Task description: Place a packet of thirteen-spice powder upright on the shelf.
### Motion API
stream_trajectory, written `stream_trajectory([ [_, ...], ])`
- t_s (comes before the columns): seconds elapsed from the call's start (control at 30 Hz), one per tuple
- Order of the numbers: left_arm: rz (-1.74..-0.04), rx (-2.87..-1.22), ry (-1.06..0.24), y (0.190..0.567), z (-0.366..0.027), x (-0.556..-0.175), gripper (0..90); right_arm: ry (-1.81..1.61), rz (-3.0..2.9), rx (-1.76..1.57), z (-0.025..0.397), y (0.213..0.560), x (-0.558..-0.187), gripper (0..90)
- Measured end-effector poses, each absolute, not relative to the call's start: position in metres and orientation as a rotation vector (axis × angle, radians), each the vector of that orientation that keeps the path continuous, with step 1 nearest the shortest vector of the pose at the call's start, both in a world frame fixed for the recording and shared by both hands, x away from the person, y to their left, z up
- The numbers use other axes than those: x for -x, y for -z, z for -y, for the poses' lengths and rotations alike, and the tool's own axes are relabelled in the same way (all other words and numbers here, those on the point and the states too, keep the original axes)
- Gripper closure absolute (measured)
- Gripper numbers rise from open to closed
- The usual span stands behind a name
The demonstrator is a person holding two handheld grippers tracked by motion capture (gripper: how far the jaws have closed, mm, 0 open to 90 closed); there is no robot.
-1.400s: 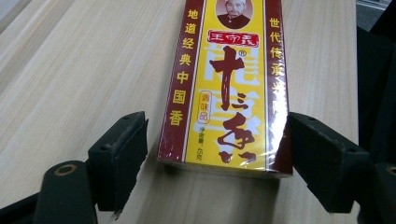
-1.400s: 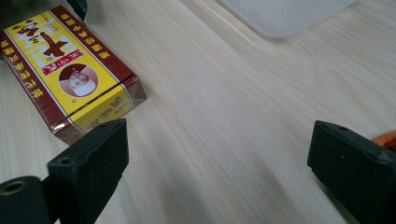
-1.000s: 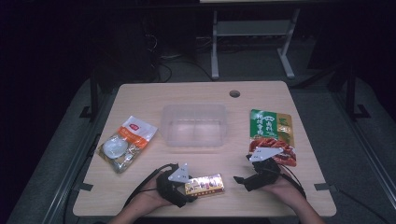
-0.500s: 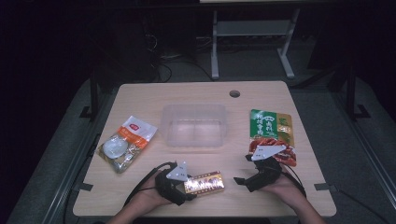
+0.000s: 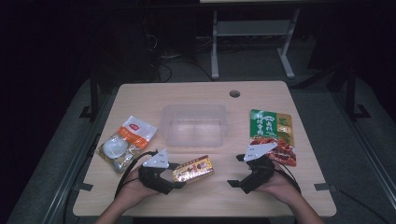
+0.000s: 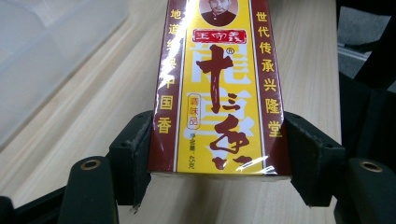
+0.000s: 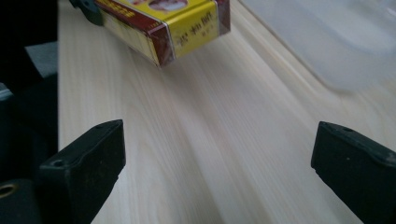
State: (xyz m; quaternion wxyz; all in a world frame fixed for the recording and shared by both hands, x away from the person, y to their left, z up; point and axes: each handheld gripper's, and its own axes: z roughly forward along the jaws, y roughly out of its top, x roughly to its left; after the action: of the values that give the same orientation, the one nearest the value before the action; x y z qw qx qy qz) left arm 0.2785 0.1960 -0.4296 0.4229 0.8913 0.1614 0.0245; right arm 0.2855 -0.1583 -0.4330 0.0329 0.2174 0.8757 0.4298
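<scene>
The long red-and-yellow cardboard box (image 6: 217, 88) sits near the wooden table's (image 5: 196, 95) front edge, just before the clear plastic tub (image 5: 194, 125), clamped at its sides by the left gripper (image 6: 217, 158). The right gripper (image 5: 236, 183) rests beside it, jaws spread wide, holding nothing.
</scene>
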Motion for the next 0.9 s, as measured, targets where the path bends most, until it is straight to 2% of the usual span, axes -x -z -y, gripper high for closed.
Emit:
stream_trajectory([
  [0.27,-0.380,-2.181,-0.071,0.421,-0.211,-0.282,32.0,-1.500,-2.722,-0.512,0.145,0.416,-0.301,4.4],
  [0.63,-0.315,-2.169,-0.068,0.416,-0.215,-0.279,32.0,-1.577,-2.787,-0.230,0.105,0.403,-0.316,6.2],
  [0.9,-0.296,-2.152,-0.048,0.416,-0.213,-0.276,32.0,-1.625,-2.800,-0.150,0.094,0.403,-0.325,13.9],
])
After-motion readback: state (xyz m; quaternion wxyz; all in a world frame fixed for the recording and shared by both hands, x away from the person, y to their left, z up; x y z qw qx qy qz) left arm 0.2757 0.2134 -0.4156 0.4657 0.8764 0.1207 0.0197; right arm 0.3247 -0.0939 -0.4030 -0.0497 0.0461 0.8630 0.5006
